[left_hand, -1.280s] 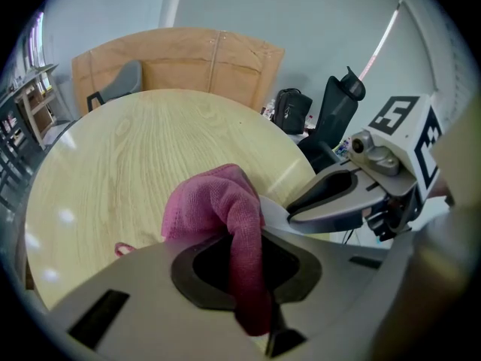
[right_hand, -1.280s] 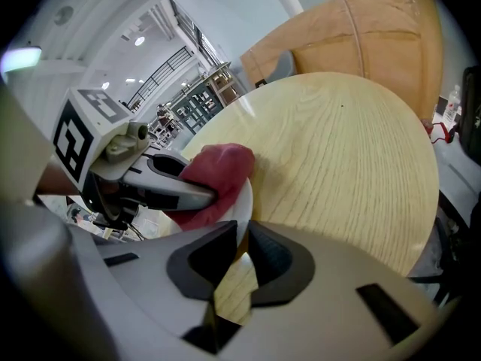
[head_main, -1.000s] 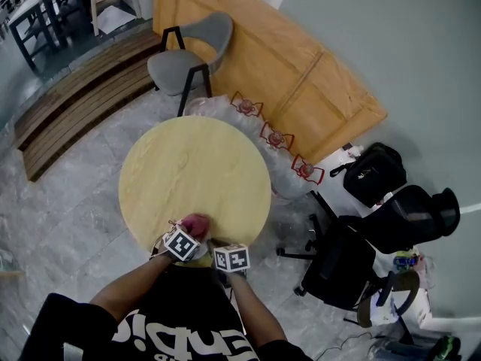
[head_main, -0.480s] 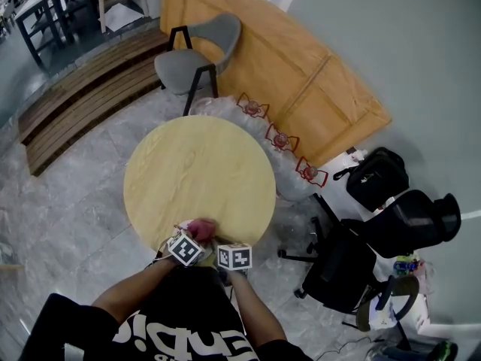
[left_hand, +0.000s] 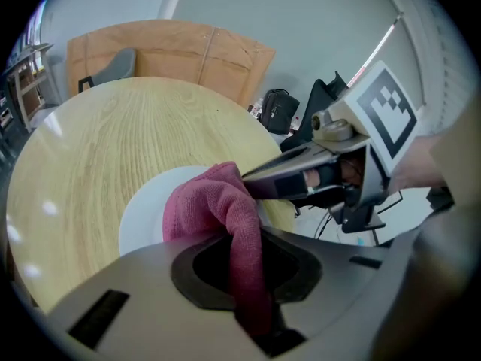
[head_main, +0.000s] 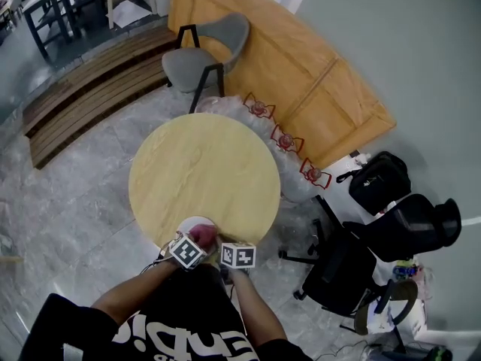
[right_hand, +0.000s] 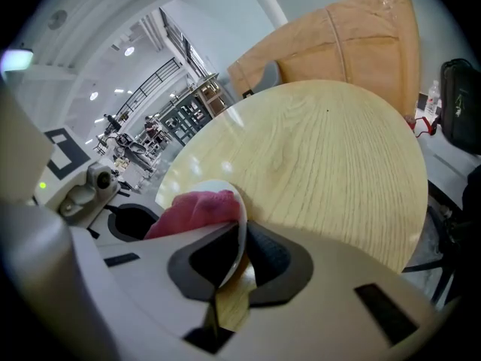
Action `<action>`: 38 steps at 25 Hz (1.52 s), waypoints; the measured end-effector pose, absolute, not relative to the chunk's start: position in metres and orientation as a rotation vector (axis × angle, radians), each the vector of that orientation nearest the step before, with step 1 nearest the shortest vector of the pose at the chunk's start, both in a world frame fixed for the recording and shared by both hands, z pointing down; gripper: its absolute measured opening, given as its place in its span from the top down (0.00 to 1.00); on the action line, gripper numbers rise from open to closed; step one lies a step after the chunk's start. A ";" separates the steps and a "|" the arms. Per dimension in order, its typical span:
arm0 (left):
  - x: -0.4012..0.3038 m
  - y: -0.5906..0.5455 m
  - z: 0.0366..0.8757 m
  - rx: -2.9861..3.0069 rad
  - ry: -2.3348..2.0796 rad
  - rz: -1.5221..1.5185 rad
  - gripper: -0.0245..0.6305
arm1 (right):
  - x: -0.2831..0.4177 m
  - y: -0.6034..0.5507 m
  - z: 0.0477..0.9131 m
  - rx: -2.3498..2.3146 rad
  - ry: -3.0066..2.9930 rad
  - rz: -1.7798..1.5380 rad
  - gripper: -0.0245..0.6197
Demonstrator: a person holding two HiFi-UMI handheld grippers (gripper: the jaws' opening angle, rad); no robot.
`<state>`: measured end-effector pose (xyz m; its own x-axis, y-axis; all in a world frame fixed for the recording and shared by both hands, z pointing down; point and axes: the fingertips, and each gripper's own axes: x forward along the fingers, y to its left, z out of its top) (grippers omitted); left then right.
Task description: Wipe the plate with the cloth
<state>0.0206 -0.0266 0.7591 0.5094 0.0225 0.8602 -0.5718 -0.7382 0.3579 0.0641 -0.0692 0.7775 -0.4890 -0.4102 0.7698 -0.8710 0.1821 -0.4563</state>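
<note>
Left claw (left_hand: pixel 245 273): closed on the cloth (left_hand: pixel 214 201) (dark pink, bunched). The cloth rises from between the jaws and lies against the white plate (left_hand: pixel 143 213).

Right claw (right_hand: pixel 239 256): clamped on the plate's rim. The plate appears tilted up off the surface (right_hand: pixel 323 156), though the head view is too small to confirm this.

Plate location: near edge of the round wooden surface, directly in front of the person.

Cloth location: on the plate's face, just beside the right claw's tip.

A grey chair (head_main: pixel 207 47) stands beyond the far edge.
</note>
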 end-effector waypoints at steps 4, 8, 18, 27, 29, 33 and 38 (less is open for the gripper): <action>0.020 -0.014 0.759 2.133 -0.386 1.228 0.87 | 0.064 -0.070 0.776 1.193 -1.976 1.235 0.88; 0.010 -0.009 0.759 2.117 -0.399 1.231 0.87 | 0.062 -0.069 0.776 1.181 -1.976 1.215 0.88; -0.017 -0.008 0.760 2.075 -0.450 1.225 0.87 | 0.060 -0.068 0.775 1.141 -1.983 1.199 0.88; -0.043 -0.023 0.755 2.051 -0.510 1.219 0.87 | 0.059 -0.067 0.776 1.101 -1.996 1.204 0.88; -0.045 -0.028 0.755 2.052 -0.517 1.233 0.87 | 0.059 -0.067 0.776 1.092 -1.999 1.203 0.88; -0.046 -0.040 0.753 2.066 -0.530 1.242 0.87 | 0.058 -0.065 0.777 1.079 -2.002 1.217 0.88; -0.048 -0.058 0.754 2.065 -0.563 1.257 0.87 | 0.056 -0.064 0.777 1.069 -2.005 1.242 0.87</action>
